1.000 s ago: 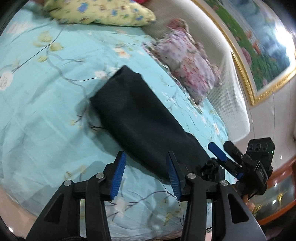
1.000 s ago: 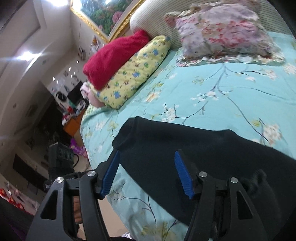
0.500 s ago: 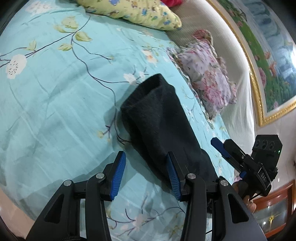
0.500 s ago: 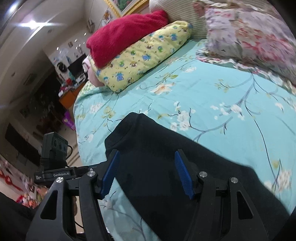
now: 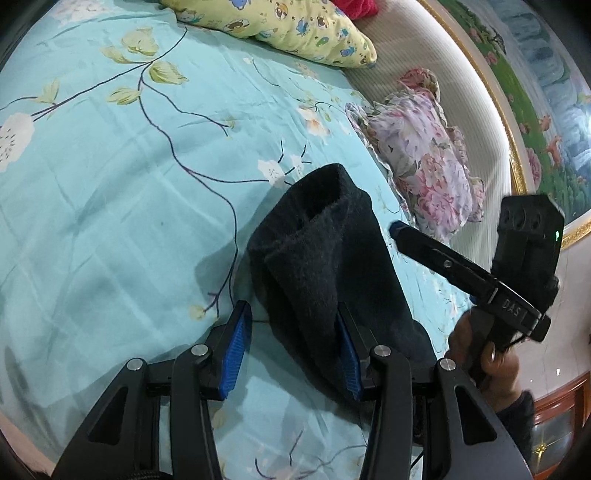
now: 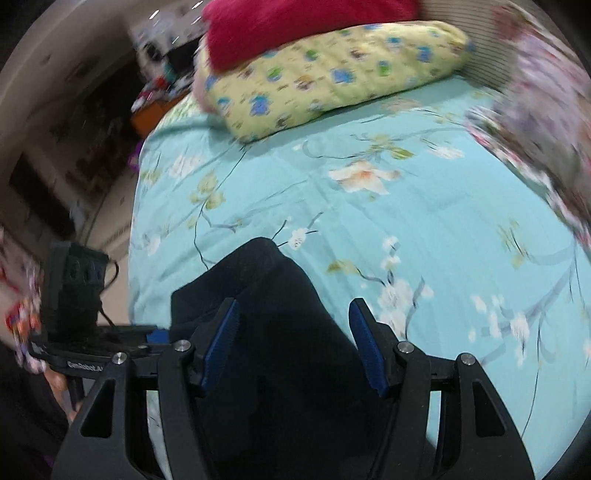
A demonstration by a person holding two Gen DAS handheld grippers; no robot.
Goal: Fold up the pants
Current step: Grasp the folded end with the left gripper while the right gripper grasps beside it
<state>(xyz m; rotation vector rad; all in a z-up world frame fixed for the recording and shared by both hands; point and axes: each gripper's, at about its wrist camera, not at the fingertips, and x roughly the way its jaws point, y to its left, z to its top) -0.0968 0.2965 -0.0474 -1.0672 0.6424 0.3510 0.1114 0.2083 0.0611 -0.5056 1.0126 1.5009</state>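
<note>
The black pants (image 5: 325, 258) lie in a long folded strip on the teal floral bedsheet (image 5: 110, 184). Their far end curls up into a rounded fold. My left gripper (image 5: 291, 350) is open, low over the near part of the strip, and its right finger touches the fabric. My right gripper (image 6: 293, 347) is open with the pants (image 6: 280, 332) between and under its fingers. It also shows in the left wrist view (image 5: 461, 269), at the right of the pants. Neither gripper holds fabric.
A yellow cartoon-print pillow (image 5: 273, 26) and a pink floral pillow (image 5: 421, 162) lie by the padded headboard (image 5: 461, 99). A red blanket (image 6: 295, 26) sits on the yellow pillow (image 6: 332, 74). The bed edge and room clutter (image 6: 92, 147) lie to the left in the right wrist view.
Both grippers have moved forward along the pants towards the headboard. The strip looks shorter and bunched now, with its far end raised into a curl. Both grippers stay open.
</note>
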